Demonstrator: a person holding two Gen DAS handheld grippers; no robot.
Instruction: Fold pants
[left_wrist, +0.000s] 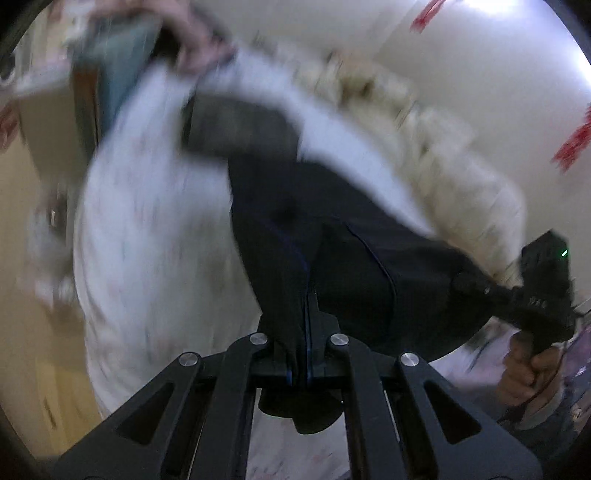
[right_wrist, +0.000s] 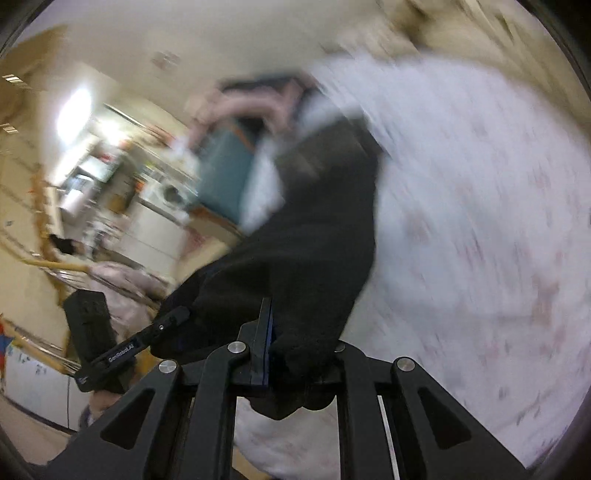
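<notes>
Everything around me is smeared by motion blur. Beneath me spreads a white bedsheet with small pinkish print (right_wrist: 480, 229), and along its far edge a cream quilted bolster-like pad (left_wrist: 424, 140) runs against a pale off-white wall (left_wrist: 498, 92) carrying red paper decorations (left_wrist: 574, 144). A bright patch of light (left_wrist: 480, 7) glares near the top there. To my other side I see a glowing ceiling lamp (right_wrist: 74, 110), a white front-loading washing machine (right_wrist: 168, 194), and a light wooden rail (right_wrist: 55, 264).

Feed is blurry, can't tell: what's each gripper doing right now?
Left gripper: closed on the black pants.
Right gripper: closed on the same pants.
</notes>
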